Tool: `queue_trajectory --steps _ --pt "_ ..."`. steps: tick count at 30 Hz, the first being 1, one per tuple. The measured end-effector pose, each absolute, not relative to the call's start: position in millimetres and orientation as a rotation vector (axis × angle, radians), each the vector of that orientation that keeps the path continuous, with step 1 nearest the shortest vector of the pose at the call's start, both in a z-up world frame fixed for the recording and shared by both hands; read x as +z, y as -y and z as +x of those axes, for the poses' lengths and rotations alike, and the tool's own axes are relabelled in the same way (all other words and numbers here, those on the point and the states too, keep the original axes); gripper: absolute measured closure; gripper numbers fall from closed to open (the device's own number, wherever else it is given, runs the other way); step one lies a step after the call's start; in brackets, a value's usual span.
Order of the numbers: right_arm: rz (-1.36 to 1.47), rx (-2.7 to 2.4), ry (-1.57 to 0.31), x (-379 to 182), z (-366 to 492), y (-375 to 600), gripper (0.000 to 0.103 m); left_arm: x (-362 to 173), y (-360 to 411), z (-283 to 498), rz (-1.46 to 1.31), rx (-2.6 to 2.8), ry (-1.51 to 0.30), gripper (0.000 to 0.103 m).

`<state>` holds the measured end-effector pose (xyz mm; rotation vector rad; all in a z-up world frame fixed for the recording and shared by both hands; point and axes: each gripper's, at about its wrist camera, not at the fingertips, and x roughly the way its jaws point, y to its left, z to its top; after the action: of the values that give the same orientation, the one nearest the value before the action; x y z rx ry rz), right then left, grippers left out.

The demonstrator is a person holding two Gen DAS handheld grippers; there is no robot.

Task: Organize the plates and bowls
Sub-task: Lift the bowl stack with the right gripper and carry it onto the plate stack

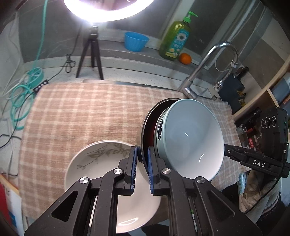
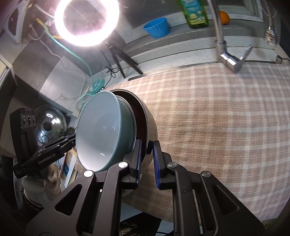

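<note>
A ring light (image 1: 107, 10) glares above the plaid-covered counter (image 1: 81, 112) beside a faucet (image 1: 213, 59).

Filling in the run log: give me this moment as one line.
left gripper: shut on dark bowl rim | right gripper: shut on same rim | blue bowl: nested inside | white plate: on cloth

Both wrist cameras close, angled down along fingers; shared: pale blue ceramic bowl (image 1: 192, 138) (image 2: 101, 132), beige checked cloth (image 1: 81, 112) (image 2: 217, 118).

a pale blue bowl (image 1: 192, 138) sits nested in a dark, red-lined bowl (image 1: 147, 125), both tilted on edge above the checked cloth, near a white leaf-patterned plate (image 1: 101, 163) lying flat.
</note>
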<state>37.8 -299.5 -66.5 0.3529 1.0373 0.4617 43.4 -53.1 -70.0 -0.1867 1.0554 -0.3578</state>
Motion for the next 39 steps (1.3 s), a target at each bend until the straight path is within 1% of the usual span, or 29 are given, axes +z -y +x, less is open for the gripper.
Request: queue_trajectory --steps 9,16,39 --pt "0.299 0.572 -1.081 -70 35 249 0.09 -75 4 18 -0.246 -0.249 -1.06 0.095" --pt "0.276 0.608 -1.132 -86 31 222 0.09 -88 -17 3 -0.283 -0.199 -1.086 0.095" --pt "0.282 0.605 -1.214 -112 29 205 0.09 -103 -30 0 -0.299 -0.181 -1.138 0.095"
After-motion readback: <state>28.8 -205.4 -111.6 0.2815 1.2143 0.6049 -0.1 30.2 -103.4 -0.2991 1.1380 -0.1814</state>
